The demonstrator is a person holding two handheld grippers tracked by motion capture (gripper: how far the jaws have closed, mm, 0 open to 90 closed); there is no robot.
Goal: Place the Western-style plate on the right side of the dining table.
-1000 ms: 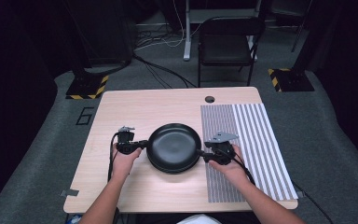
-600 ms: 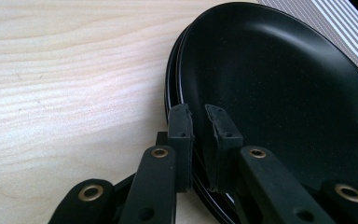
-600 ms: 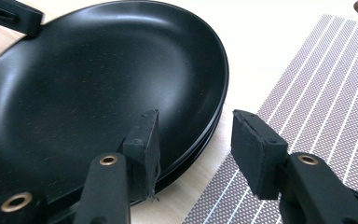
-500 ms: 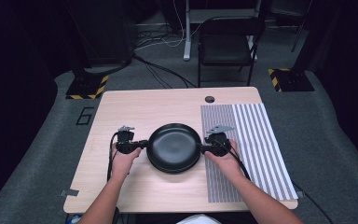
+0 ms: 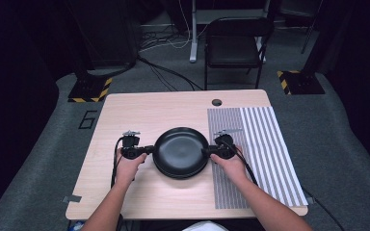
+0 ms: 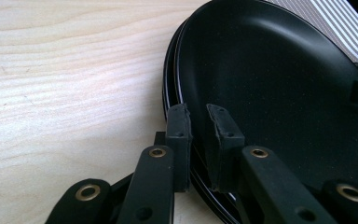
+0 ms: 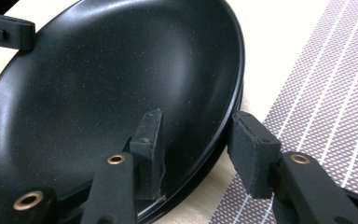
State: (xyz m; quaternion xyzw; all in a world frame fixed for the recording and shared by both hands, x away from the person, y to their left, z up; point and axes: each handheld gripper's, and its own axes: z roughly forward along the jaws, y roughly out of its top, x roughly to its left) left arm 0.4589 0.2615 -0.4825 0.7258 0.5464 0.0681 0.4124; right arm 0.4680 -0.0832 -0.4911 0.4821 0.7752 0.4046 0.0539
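Two black plates (image 5: pixel 180 151) lie stacked at the middle of the wooden table (image 5: pixel 139 115). My left gripper (image 5: pixel 149 149) is at the stack's left edge. In the left gripper view its pads (image 6: pixel 179 135) are pressed close together with the top plate's (image 6: pixel 279 84) rim between them, so my left gripper (image 6: pixel 198 122) is shut on it. My right gripper (image 5: pixel 207 151) is at the right edge. In the right gripper view my right gripper (image 7: pixel 200 135) is open and straddles the rim, with one pad inside the plate (image 7: pixel 112 79) and the other outside it.
A grey striped mat (image 5: pixel 265 154) covers the table's right part, right beside the plates. A small dark hole (image 5: pixel 216 102) sits near the far edge. A black chair (image 5: pixel 236 43) stands beyond the table. Bare wood lies left of and behind the plates.
My right gripper has moved a little left from over the mat to the plates' right rim. The left gripper and the plates have stayed in place.
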